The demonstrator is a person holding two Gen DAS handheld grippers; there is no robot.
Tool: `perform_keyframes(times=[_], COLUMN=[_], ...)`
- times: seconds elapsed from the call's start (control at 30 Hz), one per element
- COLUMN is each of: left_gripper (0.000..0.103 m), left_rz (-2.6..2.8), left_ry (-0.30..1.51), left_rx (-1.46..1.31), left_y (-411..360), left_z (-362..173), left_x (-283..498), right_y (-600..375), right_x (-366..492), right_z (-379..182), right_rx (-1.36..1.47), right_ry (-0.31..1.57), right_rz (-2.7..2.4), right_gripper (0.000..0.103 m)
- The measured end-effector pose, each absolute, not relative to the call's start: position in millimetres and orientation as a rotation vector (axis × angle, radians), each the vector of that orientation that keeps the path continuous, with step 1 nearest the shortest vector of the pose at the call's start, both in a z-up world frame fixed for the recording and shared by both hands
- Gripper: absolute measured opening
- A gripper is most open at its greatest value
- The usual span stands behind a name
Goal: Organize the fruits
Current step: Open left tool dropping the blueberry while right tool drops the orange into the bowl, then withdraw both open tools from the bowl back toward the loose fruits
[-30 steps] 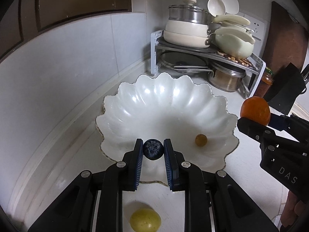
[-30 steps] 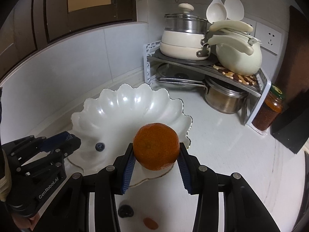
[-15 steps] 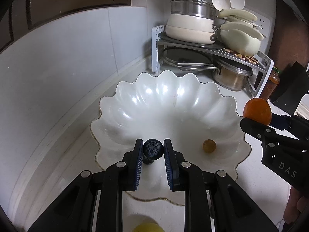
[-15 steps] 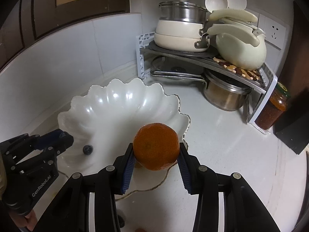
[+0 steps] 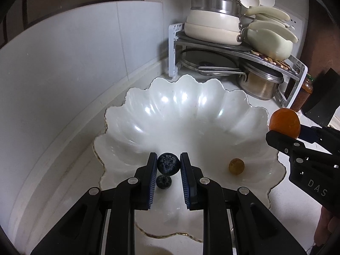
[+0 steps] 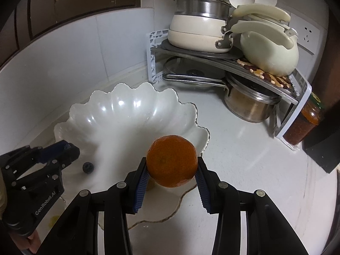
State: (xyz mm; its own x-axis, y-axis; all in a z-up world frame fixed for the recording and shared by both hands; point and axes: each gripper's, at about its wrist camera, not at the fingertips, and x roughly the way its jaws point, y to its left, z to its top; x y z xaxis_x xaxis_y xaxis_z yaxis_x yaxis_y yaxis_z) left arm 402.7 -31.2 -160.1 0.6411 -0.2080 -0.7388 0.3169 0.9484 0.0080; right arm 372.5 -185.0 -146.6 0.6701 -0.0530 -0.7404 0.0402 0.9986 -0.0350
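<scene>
1. Two fruits are held at once: a blueberry (image 5: 168,166) is pinched between the fingers (image 5: 151,178) of the left gripper (image 5: 169,177), and a mandarin (image 6: 171,160) is clamped at its widest girth by the fingers (image 6: 142,182) of the right gripper (image 6: 171,183).
2. The blueberry is judged light, soft and easily crushed; it is taken across its middle, and only a gentle squeeze is called for. Its waxy round skin is likely to let it roll once freed.
3. The mandarin is judged heavier, with a yielding, fairly grippy peel that tolerates firmer pressure. It is also round, so a low release is advised.
4. Both fruits are carried above the scalloped white bowl (image 5: 191,114), which rests on the pale worktop (image 6: 244,148). The blueberry hangs over the near part of the bowl; the mandarin is held over its near right rim.
5. Inside the bowl, a second blueberry (image 5: 163,181) lies just under the held one, and a small brownish-yellow fruit (image 5: 236,166) lies to its right, well apart. The rest of the bowl's interior is bare.
6. The glazed, sloping bowl is judged fragile and slippery, so dropped fruit may roll towards the centre.
</scene>
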Motion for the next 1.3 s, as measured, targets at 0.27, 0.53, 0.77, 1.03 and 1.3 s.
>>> perform_keyframes(times=[0.27, 0.53, 0.77, 1.03, 1.3], left_gripper=[0.047, 0.068, 0.072, 0.076, 0.076], left_rz=[-0.281, -0.251, -0.233, -0.234, -0.229], left_ry=[0.823, 0.816, 0.806, 0.791, 0.767], left_rx=[0.143, 0.13, 0.125, 0.127, 0.147], left_y=[-28.3, -21.8, -16.6, -12.8, -9.2], left_z=[-161.0, -156.8, -151.6, -142.4, -133.4], left_x=[402.8, 402.0, 397.0, 386.0, 375.1], right_y=[-184.0, -183.2, -184.7, -181.9, -179.4], right_x=[377.6, 373.8, 369.5, 361.2, 351.0], right_z=[-151.0, -141.5, -136.0, -127.8, -119.1], right_rx=[-0.03, -0.053, -0.046, -0.036, -0.038], right_ry=[0.864, 0.812, 0.8, 0.784, 0.763], right_rz=[-0.057, -0.102, -0.114, -0.105, -0.103], right_gripper=[0.045, 0.071, 0.071, 0.071, 0.071])
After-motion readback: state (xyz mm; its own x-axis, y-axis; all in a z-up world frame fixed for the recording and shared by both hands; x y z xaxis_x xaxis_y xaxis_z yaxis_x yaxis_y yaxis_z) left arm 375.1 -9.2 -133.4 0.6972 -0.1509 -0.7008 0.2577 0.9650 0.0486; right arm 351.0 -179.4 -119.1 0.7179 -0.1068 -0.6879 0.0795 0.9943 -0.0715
